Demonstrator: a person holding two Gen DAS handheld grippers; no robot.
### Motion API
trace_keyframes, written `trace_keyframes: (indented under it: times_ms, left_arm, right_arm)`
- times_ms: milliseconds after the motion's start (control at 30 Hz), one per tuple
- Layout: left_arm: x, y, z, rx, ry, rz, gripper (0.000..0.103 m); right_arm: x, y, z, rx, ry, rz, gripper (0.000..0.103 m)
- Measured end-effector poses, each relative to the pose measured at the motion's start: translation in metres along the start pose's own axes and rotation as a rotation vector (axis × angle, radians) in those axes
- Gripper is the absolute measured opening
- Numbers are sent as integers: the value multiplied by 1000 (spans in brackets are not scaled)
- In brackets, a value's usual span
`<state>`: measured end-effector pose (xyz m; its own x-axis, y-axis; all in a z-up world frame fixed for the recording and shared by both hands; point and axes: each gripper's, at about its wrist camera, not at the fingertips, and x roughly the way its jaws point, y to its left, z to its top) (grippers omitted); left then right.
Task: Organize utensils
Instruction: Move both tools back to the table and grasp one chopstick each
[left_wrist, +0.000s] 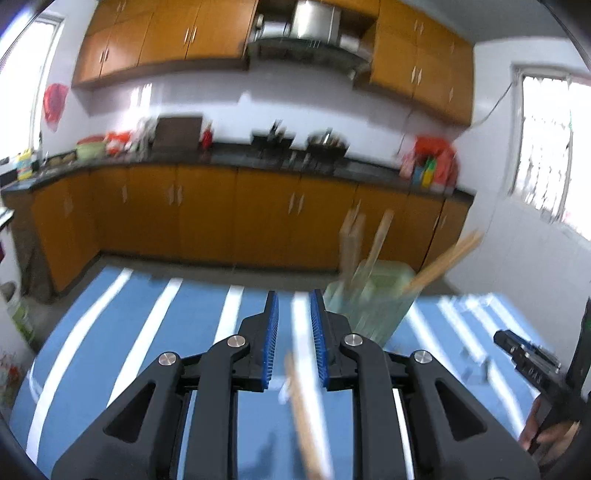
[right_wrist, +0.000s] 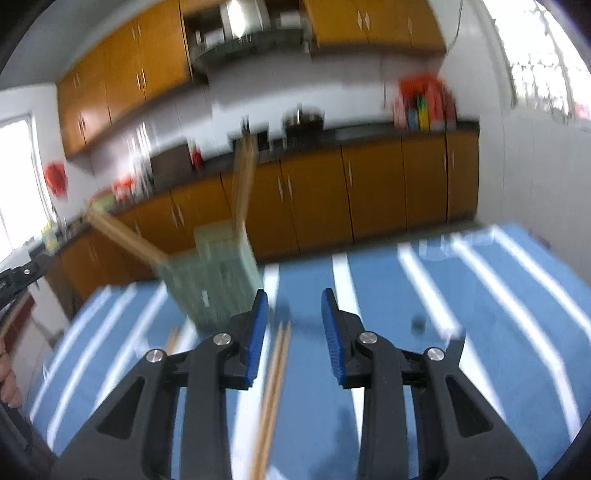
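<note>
Left wrist: both claws (left_wrist: 293, 310) (right_wrist: 294, 308) spread over blue striped tablecloth (left_wrist: 147, 332); orange cabinets (left_wrist: 207, 210) behind.

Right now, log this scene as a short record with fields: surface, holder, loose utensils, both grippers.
surface: blue and white striped tablecloth
holder: pale green utensil holder, upright on the cloth, far side
in holder: several wooden chopsticks, leaning outward
loose utensils: chopstick pair lying on the cloth under the right gripper; one chopstick under the left gripper
left gripper: open, holding nothing
right gripper: open, holding nothing
image quality: motion blur, fine detail unclear
</note>
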<state>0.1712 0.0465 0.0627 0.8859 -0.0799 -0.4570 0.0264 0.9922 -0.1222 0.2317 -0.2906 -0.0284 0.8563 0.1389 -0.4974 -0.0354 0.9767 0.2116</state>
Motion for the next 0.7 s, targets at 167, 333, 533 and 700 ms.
trace_keyframes:
  times_ms: [167,333,533,700]
  left_arm:
    - [29,16,-59,-32,183,22,19]
    - [40,16,-88,-52,263,8,19]
    - [46,14,-101,-46,303,-2,19]
    - [52,10,-110,-42,331,-13,19]
  right_arm:
    - [40,11,-50,-1,237,42,26]
    - [61,32,-78,-45,337,43,18]
    - [73,37,-88,-62,373,33,17]
    - [72,42,-88,-112,365,2,10]
